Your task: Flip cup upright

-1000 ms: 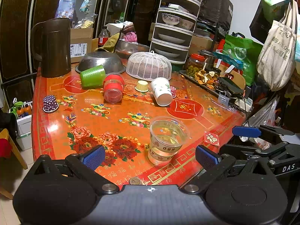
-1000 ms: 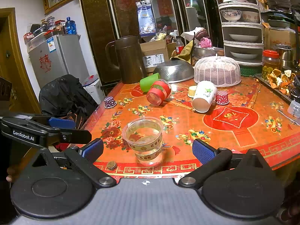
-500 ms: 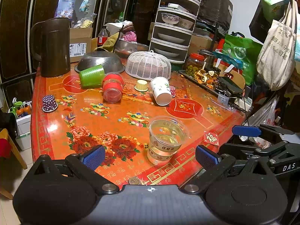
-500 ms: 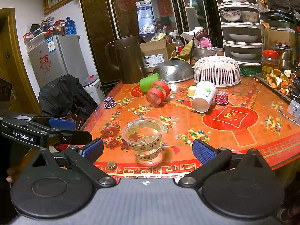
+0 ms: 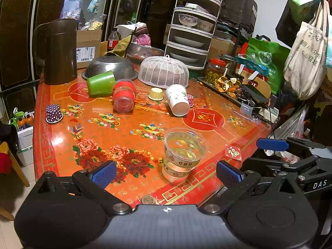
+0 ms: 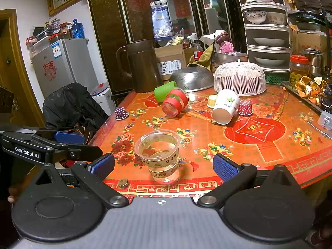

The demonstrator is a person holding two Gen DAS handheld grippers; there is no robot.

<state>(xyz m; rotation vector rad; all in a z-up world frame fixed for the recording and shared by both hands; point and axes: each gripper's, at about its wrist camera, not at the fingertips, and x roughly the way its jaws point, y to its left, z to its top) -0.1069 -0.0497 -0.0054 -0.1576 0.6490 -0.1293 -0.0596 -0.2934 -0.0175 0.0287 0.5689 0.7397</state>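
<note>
A clear plastic cup [image 5: 182,154] stands upright near the table's front edge; it also shows in the right wrist view [image 6: 159,154]. Farther back, a white paper cup [image 5: 177,100] [image 6: 225,106], a red-banded clear cup [image 5: 123,95] [image 6: 175,103] and a green cup [image 5: 101,82] [image 6: 165,92] lie on their sides. My left gripper [image 5: 166,173] is open and empty just short of the clear cup. My right gripper [image 6: 164,166] is open and empty, also just short of it.
The red patterned table [image 5: 103,128] holds small cupcake liners [image 5: 54,113], a coin [image 5: 147,199], a brown jug [image 5: 58,51], a metal colander [image 5: 110,66], a white mesh food cover [image 5: 164,71] and a tray of peels [image 5: 230,85]. A tiered rack [image 5: 195,27] stands behind.
</note>
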